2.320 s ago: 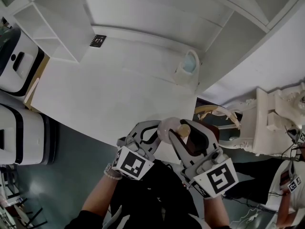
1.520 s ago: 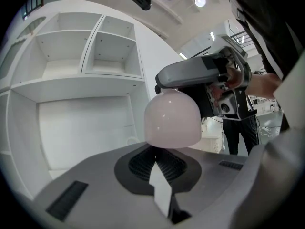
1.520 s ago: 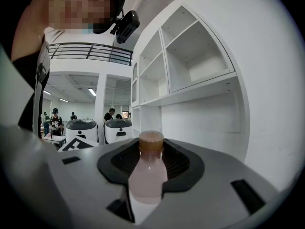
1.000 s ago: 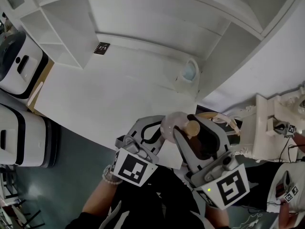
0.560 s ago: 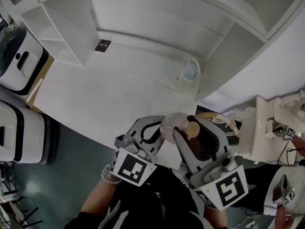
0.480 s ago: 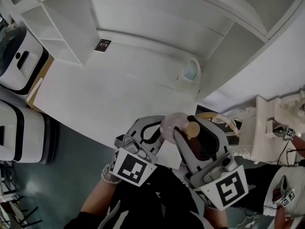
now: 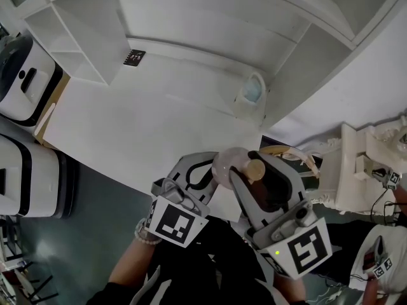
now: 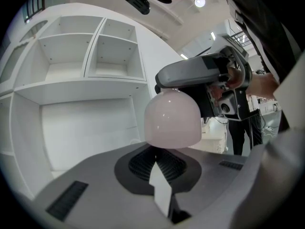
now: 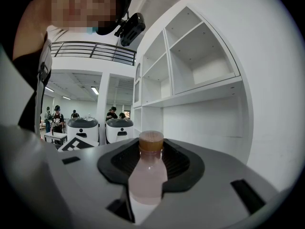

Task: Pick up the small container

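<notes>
A small pale pink bottle-shaped container (image 7: 229, 163) with a tan cap (image 7: 255, 169) is off the table, gripped at its body. My right gripper (image 7: 253, 170) is shut on it. In the right gripper view the container (image 9: 147, 175) stands between the black pads, cap (image 9: 151, 141) upward. My left gripper (image 7: 206, 168) sits close on the left, its jaws together and empty. In the left gripper view the container's rounded base (image 8: 172, 119) hangs just past the left gripper (image 8: 157, 163), with the right gripper's grey finger (image 8: 200, 75) over it.
A white table (image 7: 127, 119) lies below, backed by white shelving (image 7: 82, 43). A small white and light blue cup-like thing (image 7: 252, 91) stands at the table's far right. White and black machines (image 7: 25, 81) are at the left, with ornate white furniture (image 7: 362, 164) at the right.
Over the last second both grippers and the container have barely moved. Since the earliest frame the right gripper has come a little closer to the camera.
</notes>
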`<state>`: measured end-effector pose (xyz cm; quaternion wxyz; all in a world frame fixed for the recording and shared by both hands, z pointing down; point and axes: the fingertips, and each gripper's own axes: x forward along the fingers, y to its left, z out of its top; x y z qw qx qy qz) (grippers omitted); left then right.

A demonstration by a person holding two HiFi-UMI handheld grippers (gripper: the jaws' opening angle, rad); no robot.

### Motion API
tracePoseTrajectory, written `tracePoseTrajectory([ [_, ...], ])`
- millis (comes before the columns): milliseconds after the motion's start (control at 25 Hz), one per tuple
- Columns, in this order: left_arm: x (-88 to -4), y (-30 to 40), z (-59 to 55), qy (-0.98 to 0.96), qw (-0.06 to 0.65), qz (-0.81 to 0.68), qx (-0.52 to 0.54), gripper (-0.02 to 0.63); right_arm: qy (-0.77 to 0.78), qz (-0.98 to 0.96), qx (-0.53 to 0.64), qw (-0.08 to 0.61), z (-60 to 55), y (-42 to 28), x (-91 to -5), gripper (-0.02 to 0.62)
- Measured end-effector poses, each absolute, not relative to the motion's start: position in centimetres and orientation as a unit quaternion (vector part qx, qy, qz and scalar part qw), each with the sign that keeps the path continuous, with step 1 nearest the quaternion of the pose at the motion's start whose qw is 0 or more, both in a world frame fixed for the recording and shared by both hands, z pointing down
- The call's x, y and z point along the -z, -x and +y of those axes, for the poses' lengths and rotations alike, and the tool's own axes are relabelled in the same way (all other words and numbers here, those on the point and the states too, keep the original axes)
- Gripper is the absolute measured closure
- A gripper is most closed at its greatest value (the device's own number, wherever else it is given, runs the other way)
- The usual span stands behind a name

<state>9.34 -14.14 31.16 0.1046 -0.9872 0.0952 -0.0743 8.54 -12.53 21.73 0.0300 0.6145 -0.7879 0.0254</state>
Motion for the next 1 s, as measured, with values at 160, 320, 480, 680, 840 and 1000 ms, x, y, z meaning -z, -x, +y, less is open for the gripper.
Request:
tracePoseTrajectory([
  [160, -31.26, -9.35, -14.08, 0.987, 0.104, 0.095, 0.075, 0.604, -0.615, -0.787, -0.027, 0.034, -12.41, -8.62, -21.98, 0.449],
  [320, -31.27, -9.3, -14.04, 0.987, 0.104, 0.096, 0.076, 0.604, -0.614, -0.788, -0.027, 0.034, -12.37, -8.57, -21.96, 0.449],
  [480, -31.24, -9.26, -14.07, 0.987, 0.104, 0.096, 0.075, 0.604, -0.611, -0.791, -0.031, 0.021, -12.58, -8.26, -21.53, 0.449],
  [680, -31.35, -9.28, -14.01, 0.987, 0.104, 0.096, 0.076, 0.604, -0.614, -0.788, -0.032, 0.032, -12.33, -8.54, -22.11, 0.449],
  [840, -31.36, -9.29, -13.98, 0.987, 0.103, 0.096, 0.076, 0.604, -0.615, -0.787, -0.033, 0.037, -12.22, -8.65, -22.32, 0.449],
  [1000, -31.28, -9.22, -13.94, 0.987, 0.105, 0.095, 0.075, 0.604, -0.615, -0.787, -0.033, 0.038, -12.19, -8.56, -22.28, 0.449],
])
